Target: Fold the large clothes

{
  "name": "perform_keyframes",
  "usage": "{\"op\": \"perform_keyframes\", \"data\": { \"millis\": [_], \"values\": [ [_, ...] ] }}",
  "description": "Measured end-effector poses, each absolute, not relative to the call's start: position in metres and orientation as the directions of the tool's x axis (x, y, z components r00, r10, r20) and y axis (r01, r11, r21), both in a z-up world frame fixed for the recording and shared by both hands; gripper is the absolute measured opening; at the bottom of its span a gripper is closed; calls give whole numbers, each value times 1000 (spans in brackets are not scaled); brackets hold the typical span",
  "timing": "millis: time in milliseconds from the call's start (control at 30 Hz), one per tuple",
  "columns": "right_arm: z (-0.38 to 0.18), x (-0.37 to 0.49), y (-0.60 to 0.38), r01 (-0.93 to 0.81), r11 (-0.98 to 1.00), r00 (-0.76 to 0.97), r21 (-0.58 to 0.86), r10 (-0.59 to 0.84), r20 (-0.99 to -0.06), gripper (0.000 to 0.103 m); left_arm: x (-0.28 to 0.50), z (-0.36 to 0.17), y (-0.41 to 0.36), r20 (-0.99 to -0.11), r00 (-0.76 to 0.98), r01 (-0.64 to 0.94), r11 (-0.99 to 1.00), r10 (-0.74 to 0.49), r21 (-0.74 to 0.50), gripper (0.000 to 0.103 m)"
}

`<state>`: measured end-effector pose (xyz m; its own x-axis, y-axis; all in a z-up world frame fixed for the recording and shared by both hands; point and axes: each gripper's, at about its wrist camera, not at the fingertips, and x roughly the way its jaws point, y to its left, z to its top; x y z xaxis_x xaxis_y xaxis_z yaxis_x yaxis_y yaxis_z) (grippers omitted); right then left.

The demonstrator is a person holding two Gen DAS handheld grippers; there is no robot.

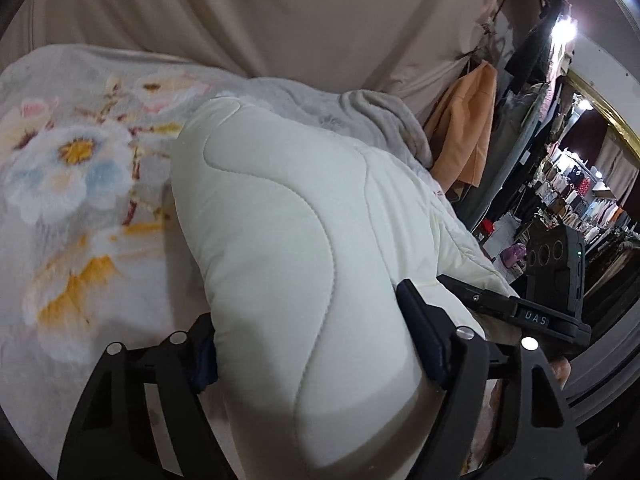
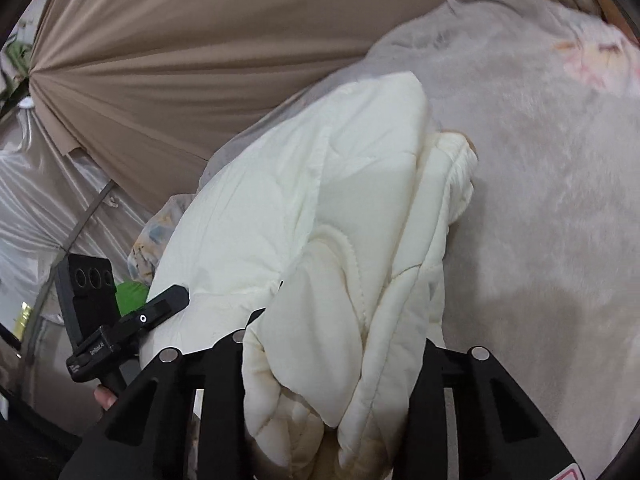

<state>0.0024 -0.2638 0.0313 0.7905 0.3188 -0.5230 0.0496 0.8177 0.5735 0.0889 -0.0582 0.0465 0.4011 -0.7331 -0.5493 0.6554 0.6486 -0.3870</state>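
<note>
Left gripper (image 1: 316,344) and right gripper (image 2: 332,364) each clamp a bunched white quilted jacket (image 1: 280,232) above a floral blanket (image 1: 72,184).

A plush floral blanket (image 1: 72,184) covered the bed; the cream quilted garment (image 1: 288,240) lay on it, ahead of the jaws.

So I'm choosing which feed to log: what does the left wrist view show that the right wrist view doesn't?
Only the left wrist view shows the blanket's large flower print, an orange garment hanging at right, and racks of clothes beyond.

Only the right wrist view shows the jacket's elastic cuff and a green item at left.

Both show the cream quilted jacket clamped by both grippers, left gripper and right gripper, over the fleece blanket, with beige drapes behind.
</note>
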Motion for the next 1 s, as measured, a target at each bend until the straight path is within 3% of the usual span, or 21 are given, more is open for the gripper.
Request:
{"op": "perform_keyframes", "data": {
  "millis": [200, 333, 433, 567, 700, 733, 767, 833, 900, 1000],
  "values": [
    [113, 3, -223, -18, 911, 904, 411, 190, -383, 30, 82, 117, -29, -382, 503, 734, 616, -775, -285, 69],
    [152, 33, -203, -108, 908, 930, 405, 236, -281, 31, 91, 157, 7, -258, 579, 748, 630, -773, -208, 70],
    [153, 67, -193, -157, 890, 927, 428, 282, -246, 33, 119, 161, 32, -226, 618, 727, 657, -753, -199, 73],
    [111, 144, -180, -135, 855, 892, 502, 325, -313, 37, 179, 125, 51, -278, 670, 658, 724, -688, -207, 74],
    [22, 224, -164, -42, 835, 783, 549, 369, -502, 41, 251, 42, 61, -458, 672, 530, 809, -583, -252, 77],
    [-1, 234, -162, -4, 834, 760, 551, 361, -540, 48, 268, 15, 68, -512, 659, 468, 833, -551, -294, 82],
    [-16, 235, -164, -5, 814, 775, 580, 370, -513, 58, 275, -2, 81, -497, 656, 435, 822, -569, -368, 88],
    [-26, 236, -170, -21, 771, 761, 637, 426, -489, 62, 280, -20, 98, -461, 622, 428, 768, -632, -475, 90],
    [-14, 234, -172, -11, 791, 746, 612, 414, -522, 63, 276, -11, 97, -485, 628, 428, 791, -609, -438, 89],
    [19, 209, -173, 7, 855, 770, 518, 326, -549, 64, 246, 22, 90, -485, 700, 453, 851, -524, -267, 88]
  ]
}}
